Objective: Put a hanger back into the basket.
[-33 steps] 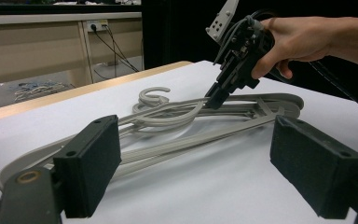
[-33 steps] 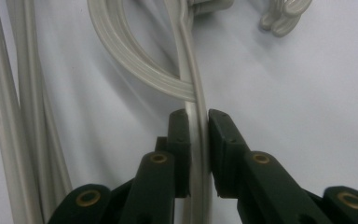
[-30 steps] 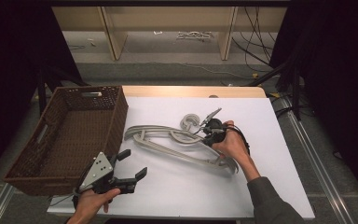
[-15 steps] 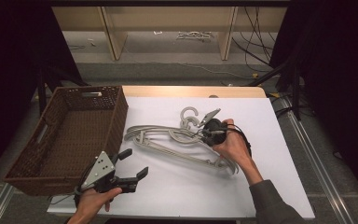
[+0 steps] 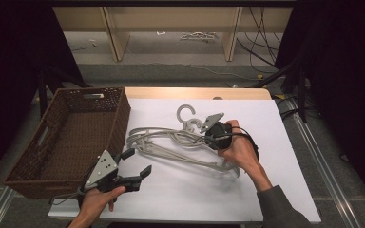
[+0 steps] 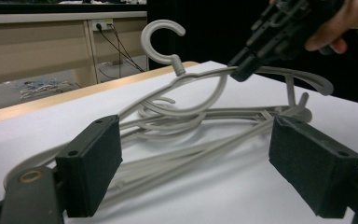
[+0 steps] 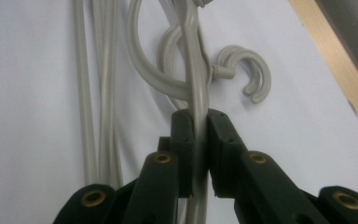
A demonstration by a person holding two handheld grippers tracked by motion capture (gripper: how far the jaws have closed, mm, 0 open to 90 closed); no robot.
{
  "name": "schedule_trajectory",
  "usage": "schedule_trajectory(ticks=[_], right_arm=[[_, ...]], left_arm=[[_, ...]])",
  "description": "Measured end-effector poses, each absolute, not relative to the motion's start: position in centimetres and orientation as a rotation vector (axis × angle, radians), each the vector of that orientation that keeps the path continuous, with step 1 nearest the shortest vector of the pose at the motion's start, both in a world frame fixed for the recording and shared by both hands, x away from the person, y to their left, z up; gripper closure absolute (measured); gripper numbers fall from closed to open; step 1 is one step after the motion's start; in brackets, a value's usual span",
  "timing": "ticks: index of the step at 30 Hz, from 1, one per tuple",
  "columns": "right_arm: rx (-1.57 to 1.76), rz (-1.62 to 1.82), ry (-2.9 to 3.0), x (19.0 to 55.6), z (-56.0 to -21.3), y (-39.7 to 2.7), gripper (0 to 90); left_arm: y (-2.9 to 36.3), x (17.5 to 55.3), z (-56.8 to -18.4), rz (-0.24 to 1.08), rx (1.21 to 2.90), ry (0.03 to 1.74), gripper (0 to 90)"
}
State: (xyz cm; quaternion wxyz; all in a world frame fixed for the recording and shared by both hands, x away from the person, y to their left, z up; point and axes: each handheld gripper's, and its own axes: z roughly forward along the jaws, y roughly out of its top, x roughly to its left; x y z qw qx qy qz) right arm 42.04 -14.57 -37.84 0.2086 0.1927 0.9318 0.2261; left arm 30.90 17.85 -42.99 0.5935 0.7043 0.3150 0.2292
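we count one wicker basket (image 5: 71,128) on the table's left; two hand-held grippers, left (image 5: 135,164) and right (image 5: 208,135). the grey hangers (image 5: 171,142) lie tangled; at least two hooks show, their full number we cannot tell.

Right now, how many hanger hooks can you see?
2. One hook sticks up on the hanger pinched by the right gripper; another hook lies beside it in the tangled pile. More may be hidden.

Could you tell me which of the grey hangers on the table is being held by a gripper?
The top hanger, its hook raised off the pile: the right gripper clamps its arm. The others lie flat.
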Motion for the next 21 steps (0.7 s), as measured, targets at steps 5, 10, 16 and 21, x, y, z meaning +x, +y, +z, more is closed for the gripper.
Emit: schedule_trajectory(ticks=[5,10,16,21], right_arm=[[0.498,0.635,2.59,41.4,-37.0,-14.7,82.2],[0.48,0.638,2.59,41.0,-36.9,-14.6,82.2],[0.459,0.645,2.584,40.3,-36.5,-14.4,82.2],[0.462,0.648,2.591,40.1,-36.6,-14.5,82.2]], left_arm=[[16.4,33.1,-42.6,0.524,1.669,0.753,17.2],[14.8,35.6,-42.1,0.543,1.771,0.78,19.1],[13.3,38.1,-41.9,0.544,1.845,0.776,23.0],[11.7,39.4,-41.6,0.588,1.922,0.724,25.6]])
